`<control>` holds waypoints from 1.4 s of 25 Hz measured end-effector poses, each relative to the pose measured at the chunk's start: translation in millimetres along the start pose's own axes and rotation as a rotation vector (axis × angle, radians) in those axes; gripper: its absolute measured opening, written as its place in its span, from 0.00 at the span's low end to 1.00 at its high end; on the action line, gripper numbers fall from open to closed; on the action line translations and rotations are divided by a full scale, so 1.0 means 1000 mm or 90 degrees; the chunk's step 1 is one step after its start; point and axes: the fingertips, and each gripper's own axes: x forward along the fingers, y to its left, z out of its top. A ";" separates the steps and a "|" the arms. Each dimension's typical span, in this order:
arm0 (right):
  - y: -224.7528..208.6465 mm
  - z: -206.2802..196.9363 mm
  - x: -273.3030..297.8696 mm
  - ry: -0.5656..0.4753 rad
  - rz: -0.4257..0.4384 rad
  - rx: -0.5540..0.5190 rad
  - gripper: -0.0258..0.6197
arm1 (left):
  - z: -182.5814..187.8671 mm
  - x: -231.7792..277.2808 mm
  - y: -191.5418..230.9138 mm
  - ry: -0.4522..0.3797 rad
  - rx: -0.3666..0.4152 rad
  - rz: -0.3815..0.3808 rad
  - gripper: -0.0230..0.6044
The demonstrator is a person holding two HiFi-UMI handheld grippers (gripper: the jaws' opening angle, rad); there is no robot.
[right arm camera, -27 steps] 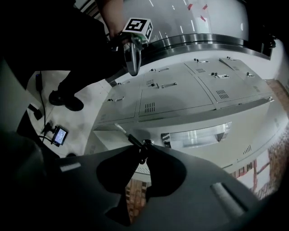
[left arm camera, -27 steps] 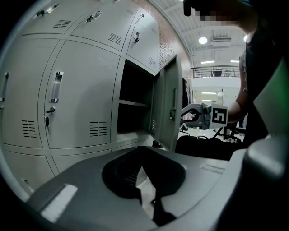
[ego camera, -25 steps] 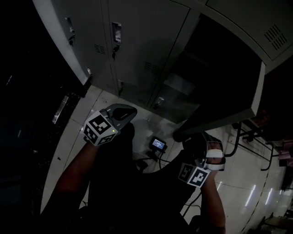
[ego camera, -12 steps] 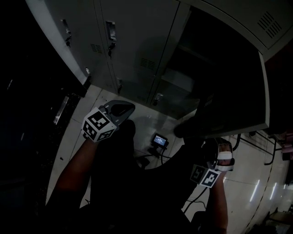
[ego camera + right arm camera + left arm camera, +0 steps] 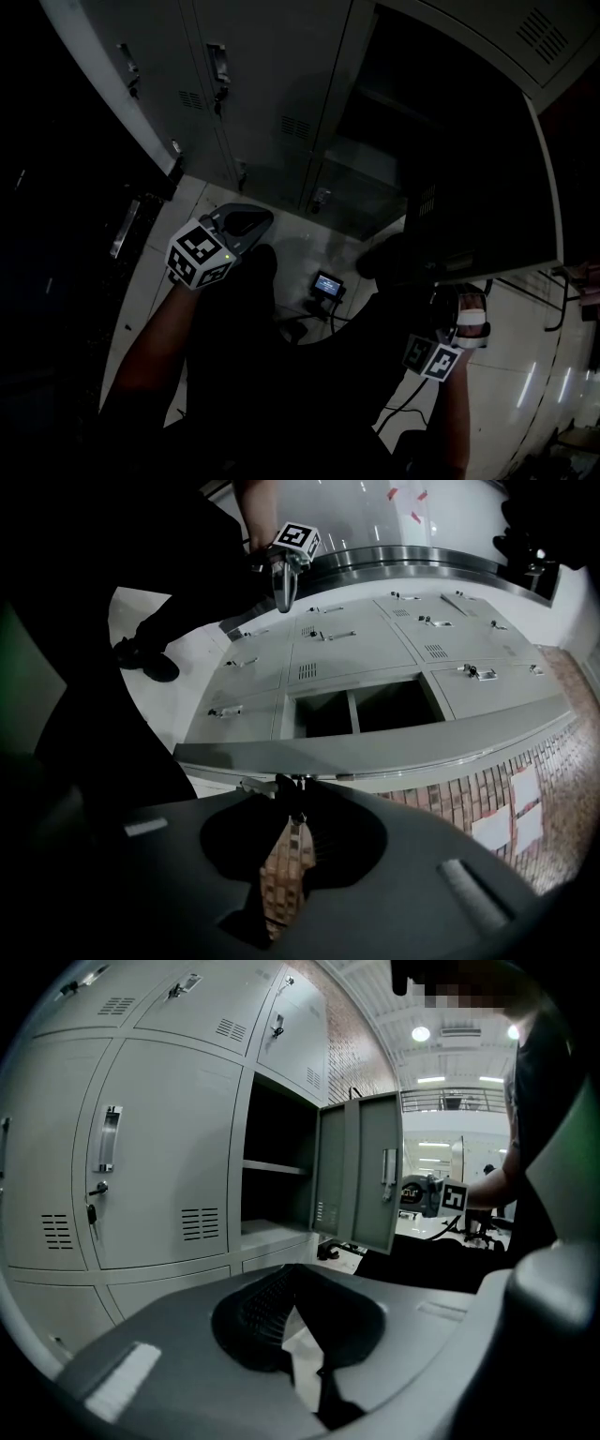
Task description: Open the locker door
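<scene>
**Locker door (image 5: 487,169), swung open: entry for edges, clearance and grip**

Item: grey metal locker door, hinged on the right side of its compartment (image 5: 277,1176). It stands well out from the locker bank. In the left gripper view its free vertical edge lies farthest from the bank, towards the person.

Edges: in the right gripper view the door's long edge runs as a pale band straight across, just beyond the fingers. In the head view the door's lower corner hangs just above the right gripper (image 5: 292,789).

Open room: pale tiled floor (image 5: 525,375) lies bare on the door's outer side. A small lit device (image 5: 326,284) with cables sits on the floor between the two arms, below the compartment. The compartment mouth is unobstructed, with one shelf (image 5: 272,1168) across it. The neighbouring closed door (image 5: 159,1147) to the left lies flush, its handle apart from everything.

Grip, right: the fingertips sit at the door handle (image 5: 281,784) on the door's edge, pads on it. The fingers are easing apart, with the handle between their tips. Brick wall (image 5: 506,799) shows through the gap behind the tips.

Grip, left: the left gripper (image 5: 293,1288) hangs clear in front of the lockers, well apart from the door. Its fingers are drawn together at the tips with nothing between them.
</scene>
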 end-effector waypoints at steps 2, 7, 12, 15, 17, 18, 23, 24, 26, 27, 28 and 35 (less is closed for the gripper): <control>0.000 -0.001 0.000 0.003 -0.002 0.002 0.12 | 0.000 0.000 0.000 0.001 0.001 0.000 0.06; -0.004 0.002 -0.001 -0.001 -0.005 0.024 0.15 | 0.000 0.000 0.000 0.002 0.000 0.000 0.06; -0.011 0.000 -0.017 -0.011 0.020 0.182 0.17 | -0.001 0.000 0.000 0.001 0.000 -0.001 0.06; -0.008 -0.001 -0.029 -0.031 0.065 0.319 0.16 | 0.000 0.000 0.000 0.000 0.000 -0.001 0.06; -0.008 0.000 -0.036 -0.048 0.088 0.429 0.10 | 0.000 0.001 0.000 0.000 0.001 -0.001 0.06; -0.009 0.001 -0.040 -0.057 0.098 0.492 0.09 | 0.000 0.000 0.000 0.001 0.001 -0.001 0.06; -0.023 0.006 -0.048 -0.096 0.113 0.701 0.08 | 0.001 0.000 -0.001 0.000 0.000 0.000 0.06; -0.025 0.004 -0.048 -0.089 0.104 0.714 0.07 | 0.001 0.000 -0.001 0.000 0.000 0.000 0.06; -0.027 -0.002 -0.049 -0.073 0.083 0.731 0.08 | 0.002 0.000 -0.001 -0.002 0.000 -0.001 0.06; -0.028 -0.004 -0.050 -0.069 0.073 0.736 0.08 | 0.002 0.000 -0.001 -0.002 0.000 -0.001 0.06; -0.031 -0.004 -0.052 -0.074 0.062 0.741 0.08 | 0.002 0.000 -0.001 -0.002 0.000 -0.001 0.06; -0.051 0.029 -0.068 -0.185 0.059 0.760 0.05 | 0.001 0.000 0.000 -0.002 0.000 0.000 0.06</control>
